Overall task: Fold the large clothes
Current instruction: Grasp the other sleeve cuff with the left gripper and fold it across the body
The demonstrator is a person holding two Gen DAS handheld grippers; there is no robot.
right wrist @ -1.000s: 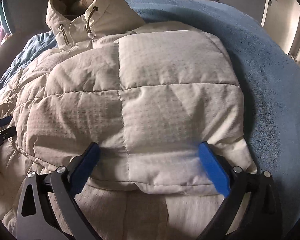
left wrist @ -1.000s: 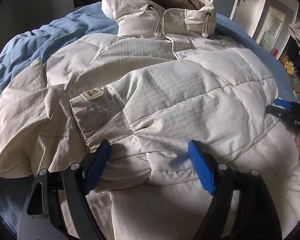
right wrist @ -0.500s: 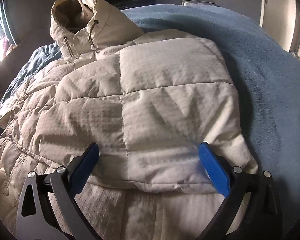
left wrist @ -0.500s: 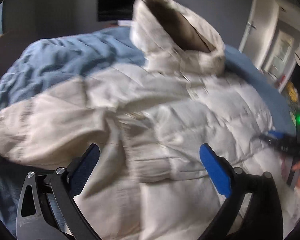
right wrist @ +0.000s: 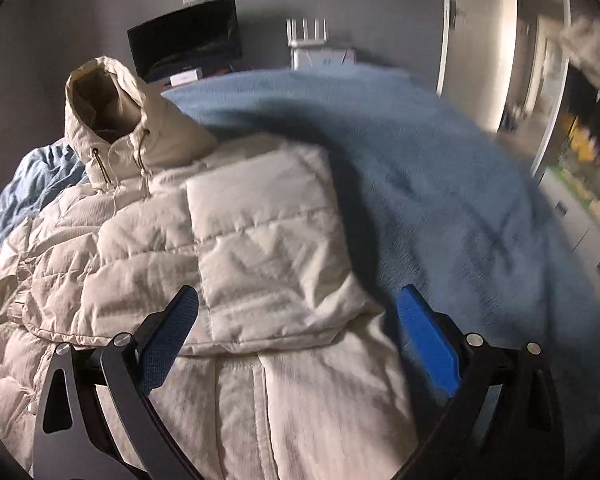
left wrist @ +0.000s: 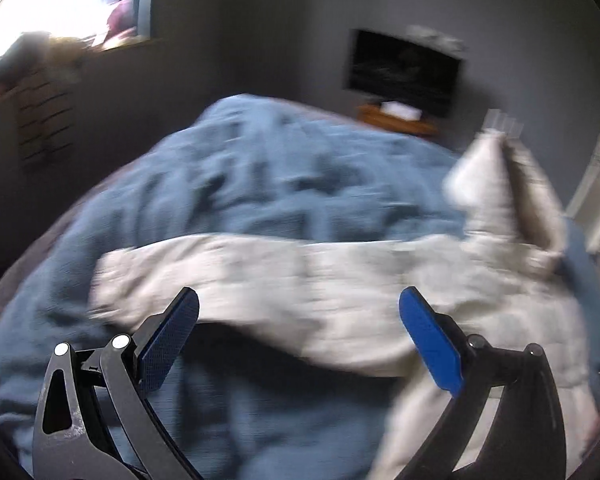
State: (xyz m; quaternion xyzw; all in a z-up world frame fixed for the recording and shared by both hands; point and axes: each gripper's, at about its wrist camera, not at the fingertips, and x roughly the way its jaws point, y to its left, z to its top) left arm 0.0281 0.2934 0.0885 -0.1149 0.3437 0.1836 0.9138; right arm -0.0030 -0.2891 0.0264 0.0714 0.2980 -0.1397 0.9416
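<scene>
Both grippers, left [left wrist: 299, 334] and right [right wrist: 296, 330], gape empty; grab the sleeve [left wrist: 204, 276] at ten o'clock, fold across jacket [right wrist: 260, 248].

Blue blanket [right wrist: 440, 184], wall television [right wrist: 186, 42], bright window [left wrist: 56, 4]

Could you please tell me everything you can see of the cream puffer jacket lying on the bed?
The cream puffer jacket is a quilted, padded coat of finely textured fabric with stitched panels. Its hood stands open, showing a tan lining, with two drawcords hanging at the collar. One padded section is folded across the body. It lies spread on the blue blanket. In the blurred left wrist view, a sleeve stretches sideways over the blanket. Neither pair of tongs grips it.
</scene>
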